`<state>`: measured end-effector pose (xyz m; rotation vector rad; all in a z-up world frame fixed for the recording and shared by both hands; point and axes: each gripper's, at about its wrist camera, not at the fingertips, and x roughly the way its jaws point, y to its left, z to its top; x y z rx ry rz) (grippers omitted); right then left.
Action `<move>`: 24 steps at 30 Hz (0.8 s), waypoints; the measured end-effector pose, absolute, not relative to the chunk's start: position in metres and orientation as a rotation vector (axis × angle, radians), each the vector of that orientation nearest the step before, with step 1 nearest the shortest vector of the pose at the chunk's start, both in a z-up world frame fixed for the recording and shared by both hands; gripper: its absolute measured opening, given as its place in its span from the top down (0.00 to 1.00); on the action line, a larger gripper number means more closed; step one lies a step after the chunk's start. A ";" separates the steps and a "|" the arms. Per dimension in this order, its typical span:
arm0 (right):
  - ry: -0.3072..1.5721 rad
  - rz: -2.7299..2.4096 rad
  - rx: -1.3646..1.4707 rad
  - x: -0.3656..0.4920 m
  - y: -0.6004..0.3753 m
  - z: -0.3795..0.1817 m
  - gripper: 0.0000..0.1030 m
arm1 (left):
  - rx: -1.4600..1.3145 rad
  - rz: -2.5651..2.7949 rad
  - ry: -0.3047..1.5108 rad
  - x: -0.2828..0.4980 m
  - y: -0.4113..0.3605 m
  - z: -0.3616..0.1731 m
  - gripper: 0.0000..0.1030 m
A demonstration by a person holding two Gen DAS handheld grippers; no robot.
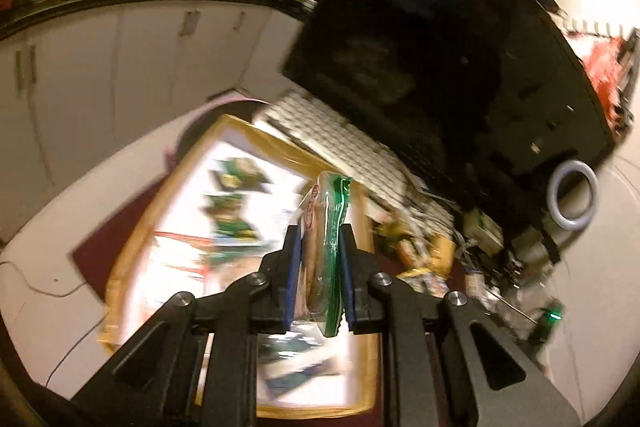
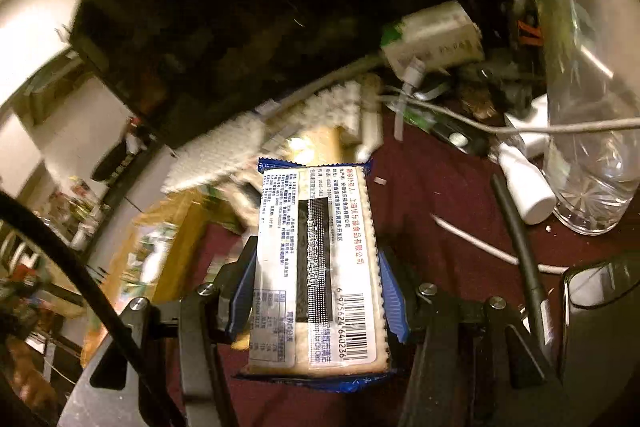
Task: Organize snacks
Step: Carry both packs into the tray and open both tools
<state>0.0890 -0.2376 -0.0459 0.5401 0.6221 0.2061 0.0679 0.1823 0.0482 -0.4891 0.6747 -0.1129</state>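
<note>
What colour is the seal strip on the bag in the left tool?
Green, on the clear bag; clearest in the left wrist view.

Black claws (image 1: 320, 239) (image 2: 316, 255), blue pads, prob. steel screws

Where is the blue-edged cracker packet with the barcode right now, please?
In the right wrist view, the cracker packet sits clamped in the right gripper, above the maroon cloth.
</note>
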 end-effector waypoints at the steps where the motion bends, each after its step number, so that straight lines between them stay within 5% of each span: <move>1: 0.617 0.241 0.526 0.088 -0.227 -0.039 0.47 | -0.488 -0.094 0.672 0.066 0.188 0.047 0.81; 10: 0.703 0.623 0.315 0.119 -0.092 0.006 0.47 | -0.213 0.144 0.681 0.065 0.183 0.045 0.81; 24: 0.842 0.601 0.136 0.180 -0.004 -0.018 0.47 | 0.131 -0.034 0.760 0.055 0.119 0.004 0.75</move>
